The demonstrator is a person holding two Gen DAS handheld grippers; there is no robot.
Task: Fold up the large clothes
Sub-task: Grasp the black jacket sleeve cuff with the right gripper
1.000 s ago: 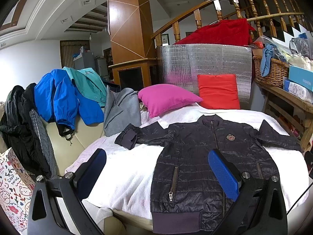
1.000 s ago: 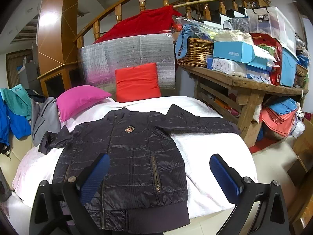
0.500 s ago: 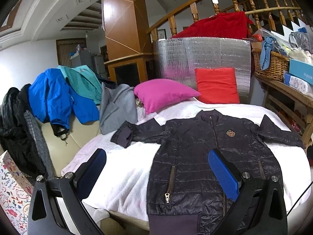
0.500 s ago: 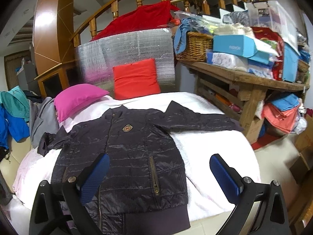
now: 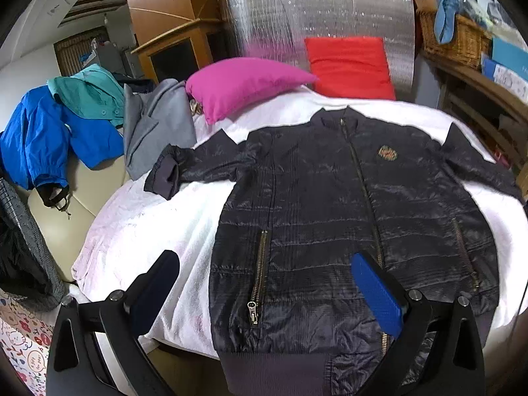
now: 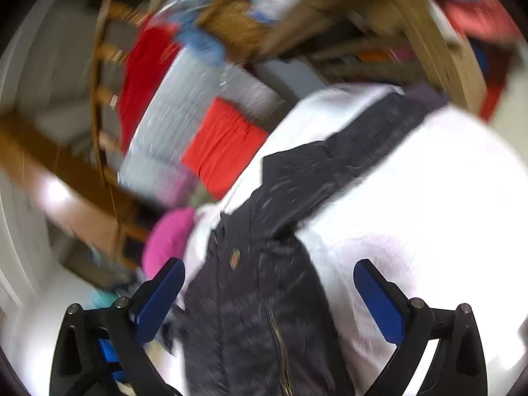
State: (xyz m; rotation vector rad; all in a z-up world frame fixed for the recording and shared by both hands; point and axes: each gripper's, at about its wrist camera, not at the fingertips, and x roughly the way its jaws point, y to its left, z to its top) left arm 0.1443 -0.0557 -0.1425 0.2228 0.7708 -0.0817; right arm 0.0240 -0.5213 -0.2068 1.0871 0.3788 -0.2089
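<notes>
Black quilted jacket (image 5: 346,204) spread flat, front up, on white cover (image 5: 155,227), sleeves out, left gripper (image 5: 267,283) and right gripper (image 6: 269,293) both wide apart, holding nothing, pink pillow (image 5: 244,82) behind.

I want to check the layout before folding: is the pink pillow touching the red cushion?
Touching. In the left wrist view the pink pillow's pointed right corner runs straight up against the red cushion's lower left edge, with no white cover showing between them.
</notes>
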